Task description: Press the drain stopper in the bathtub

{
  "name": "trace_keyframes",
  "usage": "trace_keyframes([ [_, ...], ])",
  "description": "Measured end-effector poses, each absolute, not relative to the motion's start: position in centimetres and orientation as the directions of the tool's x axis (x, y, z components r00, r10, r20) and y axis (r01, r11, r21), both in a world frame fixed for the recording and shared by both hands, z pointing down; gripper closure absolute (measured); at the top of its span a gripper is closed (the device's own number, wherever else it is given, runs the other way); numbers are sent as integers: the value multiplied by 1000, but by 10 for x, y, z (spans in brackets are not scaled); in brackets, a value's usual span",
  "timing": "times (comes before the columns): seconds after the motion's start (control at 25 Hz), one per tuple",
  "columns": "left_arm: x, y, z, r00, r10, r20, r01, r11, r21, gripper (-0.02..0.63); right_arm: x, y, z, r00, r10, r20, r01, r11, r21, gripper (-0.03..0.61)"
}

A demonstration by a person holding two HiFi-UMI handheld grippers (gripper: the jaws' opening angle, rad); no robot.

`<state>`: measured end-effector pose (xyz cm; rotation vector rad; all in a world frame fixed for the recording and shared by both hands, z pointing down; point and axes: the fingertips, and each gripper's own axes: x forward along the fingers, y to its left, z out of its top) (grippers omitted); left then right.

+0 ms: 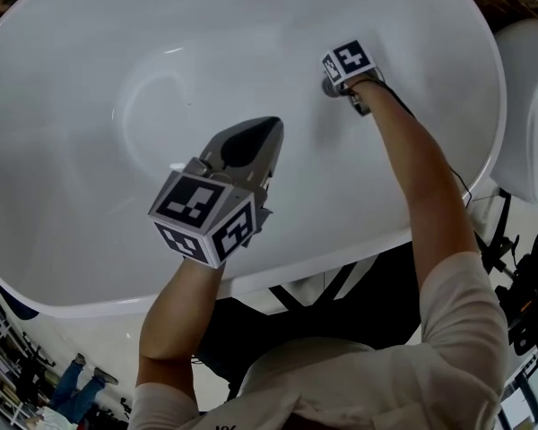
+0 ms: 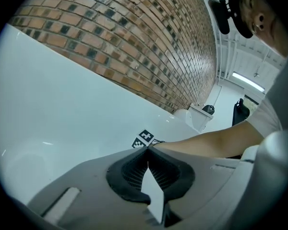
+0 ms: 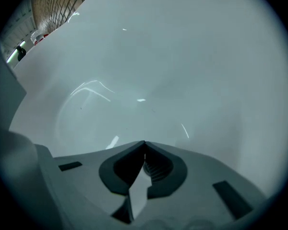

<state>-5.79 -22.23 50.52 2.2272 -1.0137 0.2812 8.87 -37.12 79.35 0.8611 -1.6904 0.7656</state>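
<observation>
Dressed in a pale short-sleeved shirt (image 1: 466, 316). Grey plastic left gripper (image 1: 271, 125) and right gripper (image 1: 330, 85), each bearing a black-and-white square-marker cube (image 1: 202, 215) and ribbed black pads (image 2: 133, 169); thin black cable (image 1: 457, 180) beside right forearm.

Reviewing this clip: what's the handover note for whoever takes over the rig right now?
Left hand-held gripper: shut, empty, held above the bathtub.
Right hand-held gripper: shut, empty, down at the tub floor by the drain stopper, which its marker cube partly hides.
Done: the right arm is at the drain.
Left: whether the stopper is pressed cannot be told; press it if not, then lift out.
</observation>
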Motion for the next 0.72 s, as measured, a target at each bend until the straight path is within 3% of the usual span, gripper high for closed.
trace_keyframes([
  [0.72, -35, -212, 525, 709, -518, 479, -705, -511, 492, 620, 132, -328, 885, -133, -13, 991, -856, 505, -109, 563],
])
